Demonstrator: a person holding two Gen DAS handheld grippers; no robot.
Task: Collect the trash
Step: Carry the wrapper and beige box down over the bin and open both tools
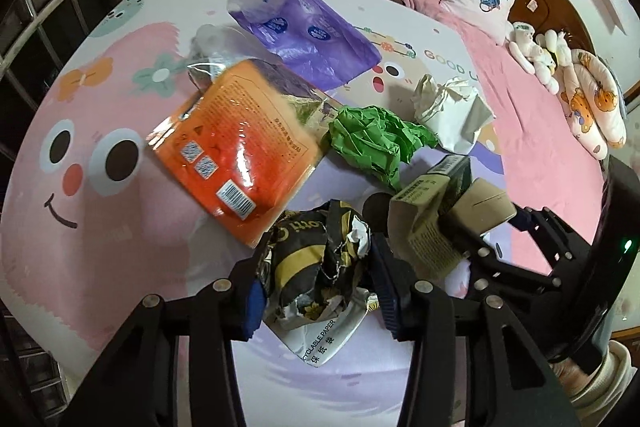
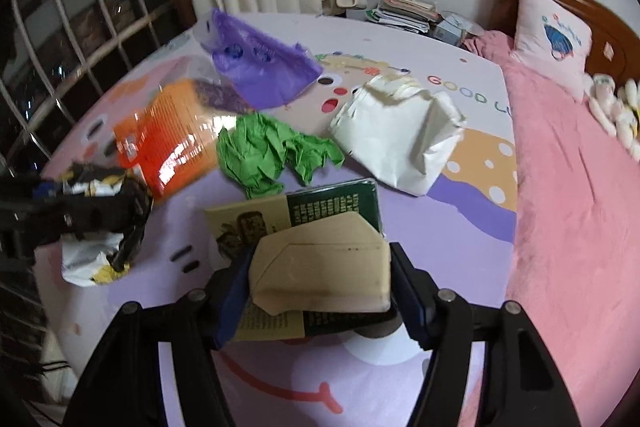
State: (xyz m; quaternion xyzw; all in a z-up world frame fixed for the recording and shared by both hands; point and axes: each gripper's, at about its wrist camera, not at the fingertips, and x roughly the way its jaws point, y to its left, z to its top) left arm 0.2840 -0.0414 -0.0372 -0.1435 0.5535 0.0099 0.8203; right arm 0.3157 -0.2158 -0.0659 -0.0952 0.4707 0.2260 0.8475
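Two grippers each hold a piece of trash above the cartoon-print bedsheet [image 1: 100, 131]: the left gripper [image 1: 318, 267] is clamped on a crumpled black-and-yellow paper bag [image 1: 320, 259], and the right gripper [image 2: 320, 287] grips a flattened green-and-tan carton [image 2: 320, 267]. Beyond them on the sheet lie an orange packet [image 1: 236, 151], green crumpled paper [image 1: 372, 143], a white paper bag [image 1: 448, 111] and a purple plastic bag [image 1: 308, 31].

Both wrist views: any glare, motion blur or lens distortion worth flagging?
Left wrist view: sharp, white glare streaks on the orange packet, fisheye bends the bed edges, corners vignetted black. Right wrist view: softer overall, the left hand-held gripper and its crumpled black-and-yellow wrapper are smeared; same glare on the packet.
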